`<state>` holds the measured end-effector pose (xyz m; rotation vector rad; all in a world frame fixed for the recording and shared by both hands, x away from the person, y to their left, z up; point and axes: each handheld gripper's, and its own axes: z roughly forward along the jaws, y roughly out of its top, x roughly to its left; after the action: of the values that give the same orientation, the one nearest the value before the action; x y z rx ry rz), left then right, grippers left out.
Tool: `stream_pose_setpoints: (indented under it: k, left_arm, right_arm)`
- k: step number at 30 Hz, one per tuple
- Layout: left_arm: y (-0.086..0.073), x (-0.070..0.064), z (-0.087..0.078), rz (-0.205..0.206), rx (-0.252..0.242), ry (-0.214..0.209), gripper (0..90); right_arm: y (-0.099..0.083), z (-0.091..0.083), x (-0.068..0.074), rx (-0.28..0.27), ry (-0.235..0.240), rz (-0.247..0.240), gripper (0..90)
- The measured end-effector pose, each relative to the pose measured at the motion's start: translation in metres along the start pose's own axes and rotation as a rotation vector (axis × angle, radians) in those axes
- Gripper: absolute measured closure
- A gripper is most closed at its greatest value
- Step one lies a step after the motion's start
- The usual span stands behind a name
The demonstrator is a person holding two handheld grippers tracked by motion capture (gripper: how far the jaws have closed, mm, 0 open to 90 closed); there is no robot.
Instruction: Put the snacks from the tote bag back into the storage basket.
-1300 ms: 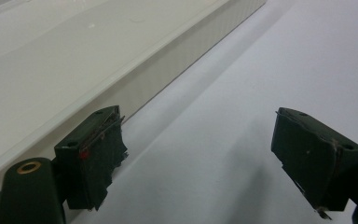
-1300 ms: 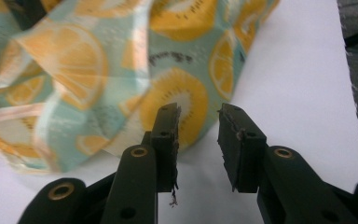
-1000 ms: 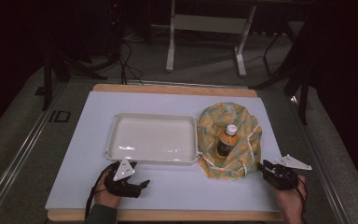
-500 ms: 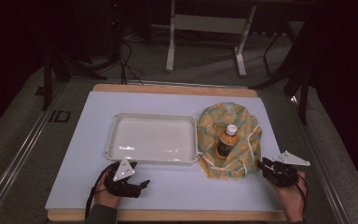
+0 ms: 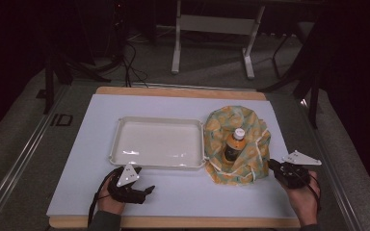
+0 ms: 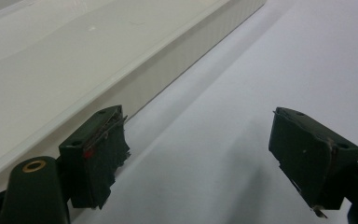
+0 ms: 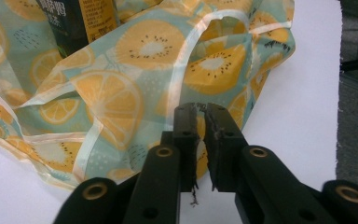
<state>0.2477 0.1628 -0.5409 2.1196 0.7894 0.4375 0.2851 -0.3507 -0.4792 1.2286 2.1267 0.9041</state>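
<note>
A big white mat (image 5: 183,192) covers a wooden table (image 5: 173,222). The floor around it is grey carpet, and the room behind is dark, with cables and a pale metal stand (image 5: 212,38) at the back.

A white tray (image 5: 159,126) sits in the middle of the mat. Just to its right lies a cloth bag (image 5: 238,161) with orange and kiwi fruit slices printed on it. A dark bottle (image 5: 233,144) with a pale cap stands inside the bag, which lies open around it.

The left gripper (image 5: 147,191) rests low near the front edge of the mat, just in front of the tray. Its jaws are wide apart and hold nothing.

The right gripper (image 5: 271,164) is at the right edge of the bag. Its jaws are almost closed, with just a thin gap between them. They hold nothing. In the right gripper view, the bag's cloth (image 7: 135,93) lies right behind the tips.
</note>
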Motion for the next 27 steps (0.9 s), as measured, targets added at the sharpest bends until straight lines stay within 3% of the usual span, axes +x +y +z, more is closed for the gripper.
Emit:
stream_pose_setpoints:
  k: [17, 27]
  left_arm:
    - [0.0, 0.0, 0.001, -0.004, 0.002, -0.002, 19.1]
    - [0.0, 0.0, 0.0, -0.001, 0.003, -0.004, 19.1]
  right_arm:
    - [0.022, -0.006, 0.002, 0.053, -0.012, -0.132, 86.7]
    - [0.039, -0.008, 0.007, 0.078, 0.015, -0.21, 84.9]
